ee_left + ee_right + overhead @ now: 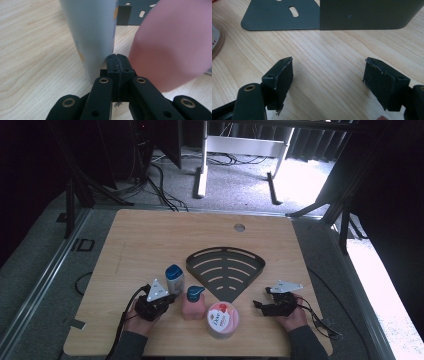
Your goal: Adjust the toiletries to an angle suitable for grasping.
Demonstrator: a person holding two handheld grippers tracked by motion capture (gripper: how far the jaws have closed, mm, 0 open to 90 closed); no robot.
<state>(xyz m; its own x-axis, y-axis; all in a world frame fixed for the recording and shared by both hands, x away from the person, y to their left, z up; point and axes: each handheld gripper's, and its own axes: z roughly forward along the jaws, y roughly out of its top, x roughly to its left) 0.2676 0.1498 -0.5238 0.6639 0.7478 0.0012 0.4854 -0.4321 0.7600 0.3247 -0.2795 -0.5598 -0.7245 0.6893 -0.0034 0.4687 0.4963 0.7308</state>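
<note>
While the left tongs (167, 301) stood pressed together and empty near the counter's (140, 240) front-left corner, the upright blue-capped bottle (174, 278) rose just beyond their tips, beside the pink pump bottle (193, 303); the right tongs (261, 302), apart, faced the dark corner rack (226, 267).

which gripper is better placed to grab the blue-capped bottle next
Left. The left gripper sits right beside the bottle, jaws shut, so it must open first. The right gripper is open but across the table, beyond the rack.
</note>
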